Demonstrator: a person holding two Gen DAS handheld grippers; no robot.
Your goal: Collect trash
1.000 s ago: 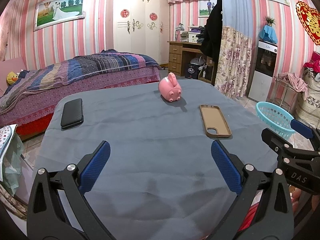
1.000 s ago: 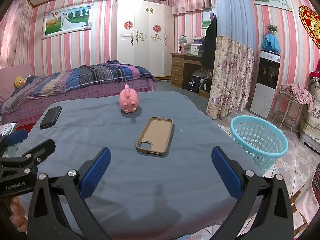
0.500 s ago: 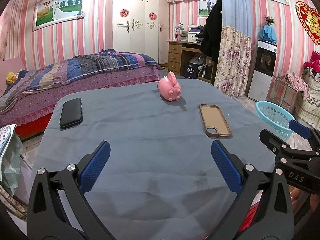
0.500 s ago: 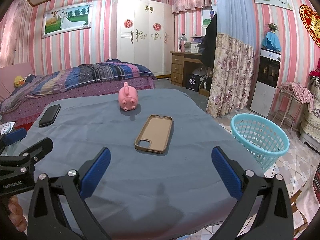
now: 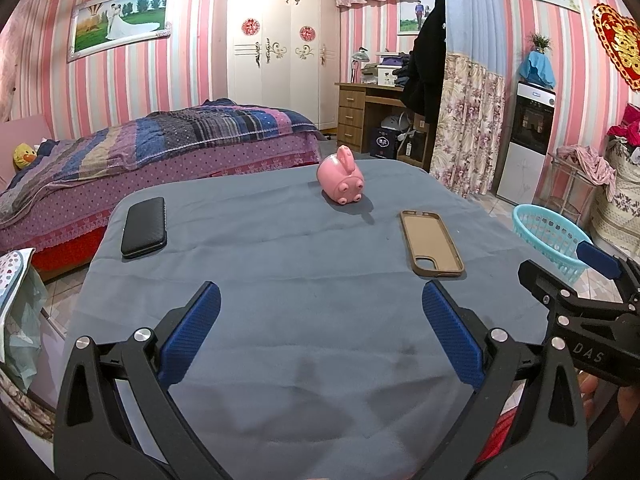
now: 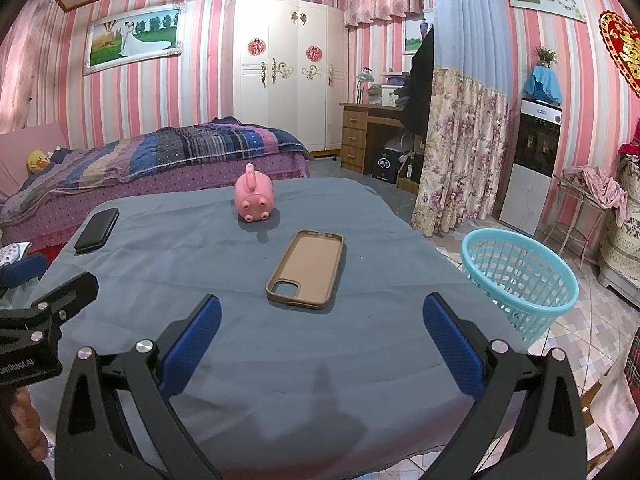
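"DAS" on right hand-held gripper (image 5: 592, 280)

My left gripper (image 5: 320, 336) and right gripper (image 6: 322, 338) look alike: black angular frames with triangular cut-outs, silver round screws, ribbed blue finger pads (image 6: 192, 346). White lettering "DAS" marks the right one, "GenRobot.AI" the left.
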